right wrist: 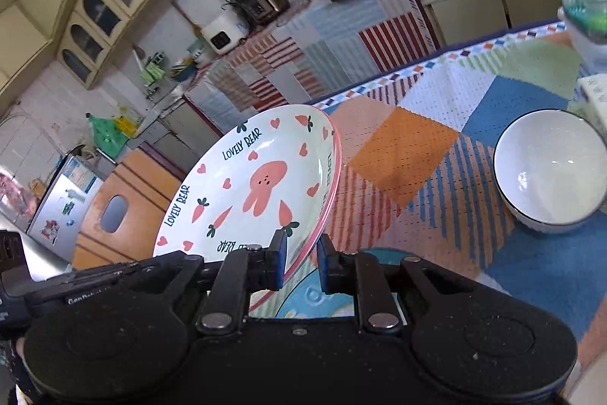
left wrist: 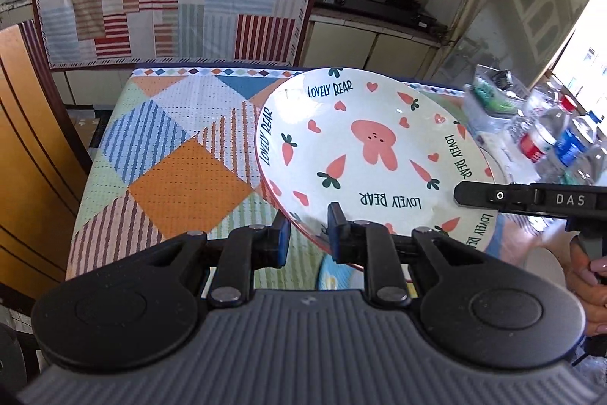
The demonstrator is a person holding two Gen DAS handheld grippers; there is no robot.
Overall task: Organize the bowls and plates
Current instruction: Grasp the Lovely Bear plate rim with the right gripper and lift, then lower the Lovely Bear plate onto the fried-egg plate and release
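Note:
A white plate (left wrist: 364, 147) printed with a pink bunny, carrots and "LOVELY BEAR" is held tilted above the table. My left gripper (left wrist: 309, 234) is shut on its near rim. My right gripper (right wrist: 301, 261) is shut on the rim of the same plate (right wrist: 250, 192), which shows a second plate stacked beneath it. The right gripper's black body (left wrist: 531, 200) shows at the plate's right edge in the left wrist view. A white bowl (right wrist: 550, 170) with a dark rim stands on the table to the right.
The table carries a patchwork cloth (left wrist: 182, 154). Water bottles (left wrist: 561, 139) and a clear container (left wrist: 489, 94) stand at its right side. A wooden chair (left wrist: 30, 139) is at the left. A counter (left wrist: 170, 10) with appliances lies beyond.

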